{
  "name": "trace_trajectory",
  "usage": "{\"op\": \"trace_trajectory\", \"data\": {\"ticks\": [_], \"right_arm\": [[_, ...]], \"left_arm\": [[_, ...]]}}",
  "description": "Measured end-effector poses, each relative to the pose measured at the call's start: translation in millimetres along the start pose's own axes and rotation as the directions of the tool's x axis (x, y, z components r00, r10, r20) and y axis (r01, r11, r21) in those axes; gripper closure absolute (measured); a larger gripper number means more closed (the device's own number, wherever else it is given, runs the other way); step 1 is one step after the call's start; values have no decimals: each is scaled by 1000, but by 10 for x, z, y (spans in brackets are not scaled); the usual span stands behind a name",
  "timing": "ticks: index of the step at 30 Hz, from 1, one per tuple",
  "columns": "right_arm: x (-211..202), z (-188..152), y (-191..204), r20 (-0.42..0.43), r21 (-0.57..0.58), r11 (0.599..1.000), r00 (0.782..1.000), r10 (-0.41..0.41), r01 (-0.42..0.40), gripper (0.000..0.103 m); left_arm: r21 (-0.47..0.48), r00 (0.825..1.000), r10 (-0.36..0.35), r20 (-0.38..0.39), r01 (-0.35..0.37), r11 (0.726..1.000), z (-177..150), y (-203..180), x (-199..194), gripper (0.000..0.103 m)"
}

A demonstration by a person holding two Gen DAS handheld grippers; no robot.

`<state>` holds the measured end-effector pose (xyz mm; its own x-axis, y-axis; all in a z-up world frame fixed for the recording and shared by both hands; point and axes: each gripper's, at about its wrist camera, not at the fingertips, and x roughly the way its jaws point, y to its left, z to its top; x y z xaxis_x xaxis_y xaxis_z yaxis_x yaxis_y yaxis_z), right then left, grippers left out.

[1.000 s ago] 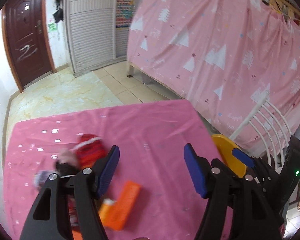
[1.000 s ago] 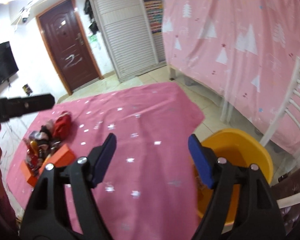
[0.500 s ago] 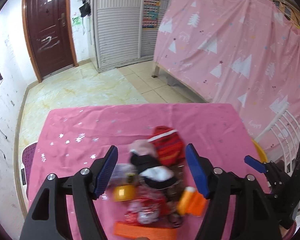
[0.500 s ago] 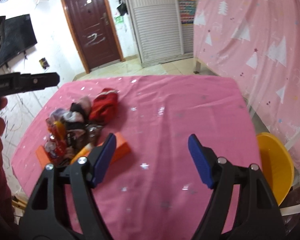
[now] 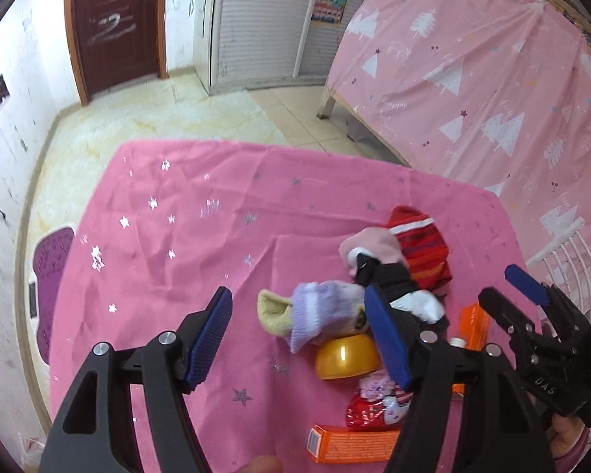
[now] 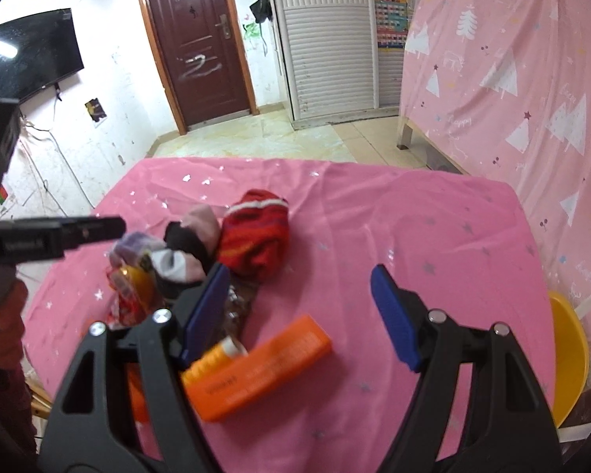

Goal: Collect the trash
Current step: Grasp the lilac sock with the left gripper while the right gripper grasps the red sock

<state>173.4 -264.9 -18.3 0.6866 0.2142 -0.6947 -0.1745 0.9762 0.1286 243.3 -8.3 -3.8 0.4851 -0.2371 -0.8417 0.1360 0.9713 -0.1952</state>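
A heap of socks and trash lies on the pink tablecloth (image 5: 185, 236). It holds a red striped sock (image 5: 421, 244), a lilac sock (image 5: 319, 311), a yellow round tub (image 5: 346, 356), a red wrapper (image 5: 370, 406) and orange boxes (image 5: 350, 443). My left gripper (image 5: 303, 339) is open and empty just above the heap's left side. My right gripper (image 6: 299, 315) is open and empty above a large orange box (image 6: 256, 366); the red sock (image 6: 256, 236) lies beyond it. The right gripper also shows at the right of the left wrist view (image 5: 528, 303).
A yellow bin (image 6: 567, 358) stands off the table's right edge beside a white chair (image 5: 563, 260). A pink sheet (image 5: 472, 59) hangs at the right. A purple stool (image 5: 51, 272) stands at the table's left. Tiled floor, a brown door (image 6: 197, 43) and a shuttered cabinet lie beyond.
Both grippers have swung left towards the heap and come nearer to it. The yellow bin has slid to the right edge of the right view. Both stay open.
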Motion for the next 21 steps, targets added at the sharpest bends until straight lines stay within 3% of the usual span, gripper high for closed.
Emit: {"op": "trace_trajectory", "data": {"ticks": [5,10,18,21], "right_arm": [[144,117,62,-17,3,1000,999,31,-31,32],[317,253,94,-36,19,999,998,51,-50,32],[624,325,132,-114,17,999,993,38,-36,32],[690,308,158,-135,13,999,989,54,-53,40]], "left_arm": [[-29,996,-65,-59,63,998,-16,79,198,53],[-26,995,-90,-52,89,996,-91,92,335,90],[-43,998,-48,38,50,998,-126,169,222,95],[-43,998,-38,59,40,998,-88,180,129,95]]}}
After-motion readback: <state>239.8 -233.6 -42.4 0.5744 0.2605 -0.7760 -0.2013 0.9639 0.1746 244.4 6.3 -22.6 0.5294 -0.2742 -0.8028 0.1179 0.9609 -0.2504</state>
